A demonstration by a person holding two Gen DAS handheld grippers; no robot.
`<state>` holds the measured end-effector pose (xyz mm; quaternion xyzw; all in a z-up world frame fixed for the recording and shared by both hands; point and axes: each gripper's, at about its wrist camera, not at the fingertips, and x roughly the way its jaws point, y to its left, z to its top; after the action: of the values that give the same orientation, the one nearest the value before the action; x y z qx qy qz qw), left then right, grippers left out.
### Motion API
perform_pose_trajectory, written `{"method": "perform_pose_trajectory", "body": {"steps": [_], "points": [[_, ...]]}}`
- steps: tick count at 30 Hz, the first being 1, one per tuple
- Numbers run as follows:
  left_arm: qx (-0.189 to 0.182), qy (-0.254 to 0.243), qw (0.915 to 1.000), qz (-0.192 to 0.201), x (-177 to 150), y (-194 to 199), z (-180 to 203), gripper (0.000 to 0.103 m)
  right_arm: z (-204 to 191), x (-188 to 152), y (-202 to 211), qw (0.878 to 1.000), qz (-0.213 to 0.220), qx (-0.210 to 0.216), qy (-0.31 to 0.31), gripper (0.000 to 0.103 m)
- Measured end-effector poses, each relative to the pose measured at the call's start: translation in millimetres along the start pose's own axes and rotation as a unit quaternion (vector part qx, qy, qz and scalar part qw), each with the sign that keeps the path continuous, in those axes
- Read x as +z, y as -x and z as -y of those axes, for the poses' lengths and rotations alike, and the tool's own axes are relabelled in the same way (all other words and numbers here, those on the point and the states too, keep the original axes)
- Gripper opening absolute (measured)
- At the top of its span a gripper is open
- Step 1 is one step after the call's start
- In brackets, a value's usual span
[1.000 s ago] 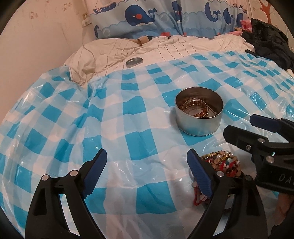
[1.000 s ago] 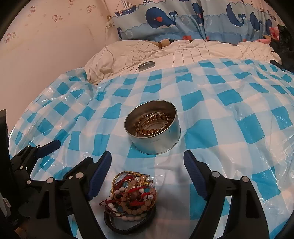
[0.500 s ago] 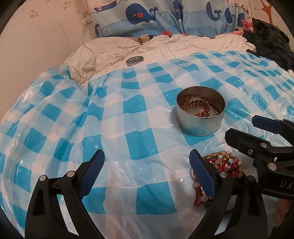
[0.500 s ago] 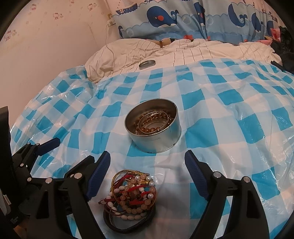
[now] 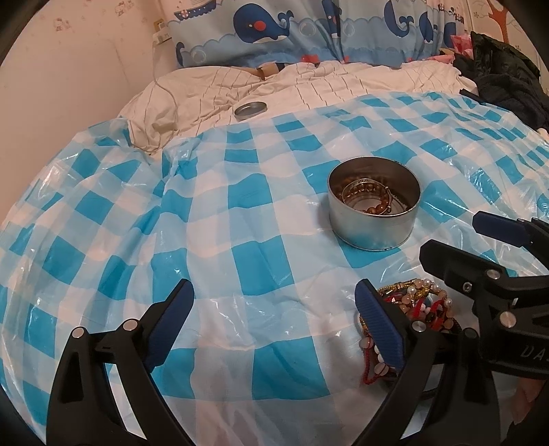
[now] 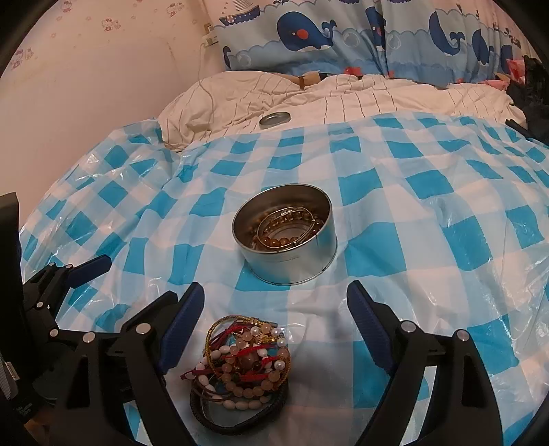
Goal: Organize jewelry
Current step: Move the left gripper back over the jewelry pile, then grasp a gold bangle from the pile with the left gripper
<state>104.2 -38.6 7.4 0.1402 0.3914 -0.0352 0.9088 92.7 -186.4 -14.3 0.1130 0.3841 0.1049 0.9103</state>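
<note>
A round metal tin [image 5: 374, 233] [image 6: 291, 264] stands on the blue-and-white checked sheet [image 5: 247, 212], with amber bead bracelets [image 6: 288, 230] and a silver bangle inside. A pile of bracelets [image 6: 247, 360] [image 5: 418, 302] in red cord, pearl beads, gold and black lies in front of the tin. My right gripper [image 6: 276, 298] is open over the pile, which sits low between its fingers, untouched. My left gripper [image 5: 274, 298] is open over bare sheet; the pile lies just outside its right finger. In the left wrist view the right gripper [image 5: 453, 236] comes in from the right.
A small metal lid [image 5: 250, 109] [image 6: 274, 119] rests on the white striped bedding [image 5: 308, 89] behind the sheet. Whale-print pillows [image 5: 308, 31] line the back. Dark clothing [image 5: 504, 79] is heaped at far right. A pink wall and a cable [image 5: 161, 68] stand at left.
Both grippers' jaws have spread slightly wider. Neither hand has moved, and the tin and pile lie as before.
</note>
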Motion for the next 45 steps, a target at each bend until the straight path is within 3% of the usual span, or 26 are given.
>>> {"method": "perform_pose_trajectory", "body": {"steps": [12,24,32,36,45], "points": [[-0.036,0.032,0.9986,-0.02,-4,-8,-5,0.091,-1,0,-1,1.0,-0.002,-0.001,0.001,0.082],[-0.044,0.038,0.9978,-0.03,-3,-12,-5,0.092,0,-1,0,1.0,-0.004,-0.005,0.008,0.084],[-0.083,0.085,0.9923,-0.036,-3,-13,-24,0.092,36,12,9,0.998,0.002,-0.055,-0.024,0.084],[-0.101,0.068,0.9918,-0.04,-5,-15,-16,0.092,55,14,10,0.997,-0.002,-0.068,-0.04,0.084],[-0.125,0.004,0.9912,-0.044,-7,-23,28,0.092,52,14,8,0.998,-0.019,-0.036,-0.048,0.084]]}}
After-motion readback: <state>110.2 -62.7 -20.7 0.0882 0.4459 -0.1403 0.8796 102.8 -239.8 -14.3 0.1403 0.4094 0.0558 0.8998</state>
